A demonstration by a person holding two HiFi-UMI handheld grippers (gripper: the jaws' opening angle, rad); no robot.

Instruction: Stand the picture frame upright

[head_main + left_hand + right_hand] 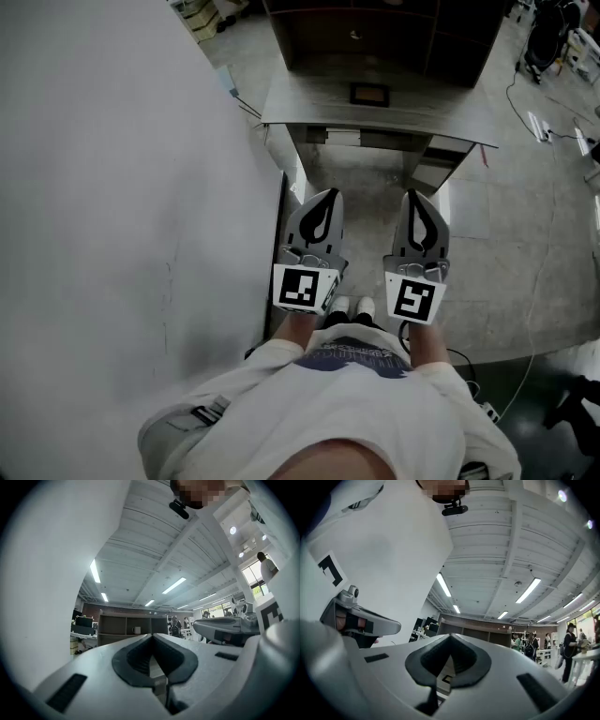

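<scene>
Edges and room: a tall white wall panel (112, 187) fills the whole left side of the head view, and its edge runs down just beside the left gripper (322, 195). Bare grey concrete floor (525, 234) lies open at centre and right. Thin cables (525, 103) trail across it at far right.

A grey wood-grain table (309, 111) spans the upper centre, its near edge facing the person. The small dark rectangular picture frame (367, 94) lies flat on the tabletop near the middle, well apart from both grippers. A dark brown open shelf unit (375, 37) stands behind the table. In the left gripper view a white mug (136, 630) sits on one shelf.

Pose: the person stands back from the table with both arms forward. The left gripper and right gripper (419, 195) are side by side at frame centre, apart from each other, tips towards the table. Both are tilted a little above level.

Tongs: each gripper's own view shows the dark pads pressed together at the tip. Neither holds anything.

Writing: each gripper carries a white cube with black square markers (302, 288), patterns only. The white T-shirt (356, 403) at bottom centre bears a dark chest print, too blurred to read.
</scene>
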